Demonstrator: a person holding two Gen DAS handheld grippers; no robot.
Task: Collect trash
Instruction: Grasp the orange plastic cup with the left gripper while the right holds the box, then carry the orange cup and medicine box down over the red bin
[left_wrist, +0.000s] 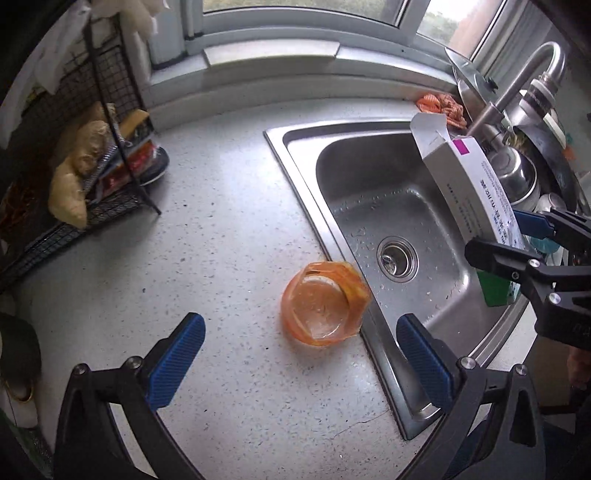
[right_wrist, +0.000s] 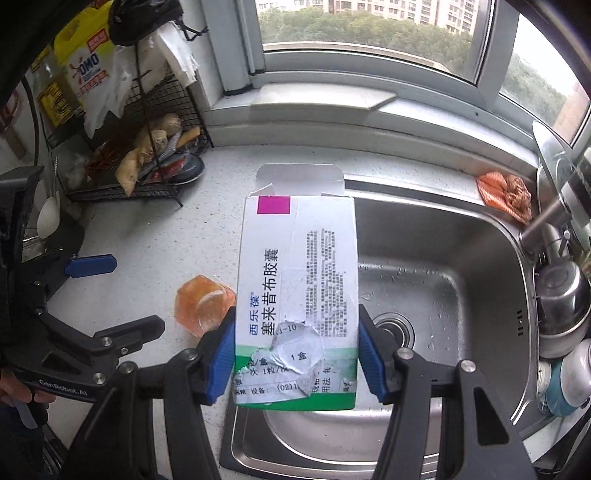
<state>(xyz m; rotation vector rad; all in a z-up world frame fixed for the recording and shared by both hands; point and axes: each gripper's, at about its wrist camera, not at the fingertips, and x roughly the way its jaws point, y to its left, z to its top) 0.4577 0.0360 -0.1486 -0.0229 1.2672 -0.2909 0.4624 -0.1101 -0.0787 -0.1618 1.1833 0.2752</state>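
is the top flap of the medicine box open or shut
Open. The medicine box, clamped in the right hand-held gripper, has its top flap standing up past the box's end instead of being tucked in.

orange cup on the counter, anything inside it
Through its open mouth the orange cup, lying beside the sink, shows only its clear bottom. The right wrist view shows it partly hidden behind the medicine box.

You have soft daylight from the window (right_wrist: 365, 40) ahead, evenly bright; shadows on the counter (left_wrist: 229, 206) are faint; the sink (left_wrist: 391, 206) shows mild glare; fisheye bending and dark corners frame both views; the orange cup (left_wrist: 321, 304) is slightly blurred.
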